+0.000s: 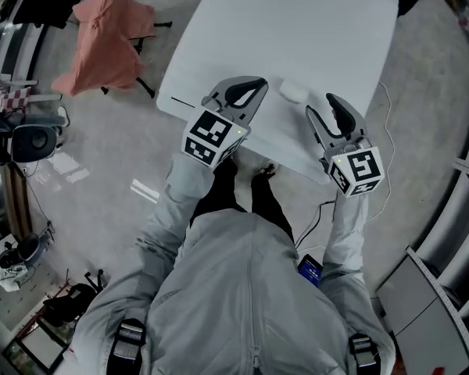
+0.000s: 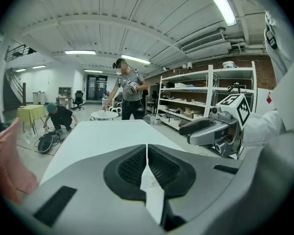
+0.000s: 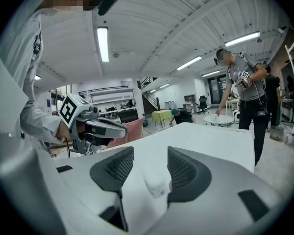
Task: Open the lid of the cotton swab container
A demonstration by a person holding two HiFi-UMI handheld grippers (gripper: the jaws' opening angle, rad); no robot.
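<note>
The cotton swab container [image 1: 293, 92] is a small white box lying near the front edge of the white table [image 1: 297, 22]. It sits between my two grippers. My left gripper [image 1: 256, 86] hovers just left of it, jaws shut with nothing between them, as the left gripper view [image 2: 147, 148] confirms. My right gripper [image 1: 322, 108] is a little to the container's right and nearer to me, jaws open. In the right gripper view the container [image 3: 154, 184] shows low in the gap between the open jaws [image 3: 149, 160], and the pads do not touch it.
A pink cloth [image 1: 105, 37] hangs on a stand left of the table. A cable [image 1: 387, 155] trails on the floor at the right. A standing person [image 3: 245, 92] and a crouching one [image 2: 59, 119] are beyond the table's far end, with shelves [image 2: 201, 97] behind.
</note>
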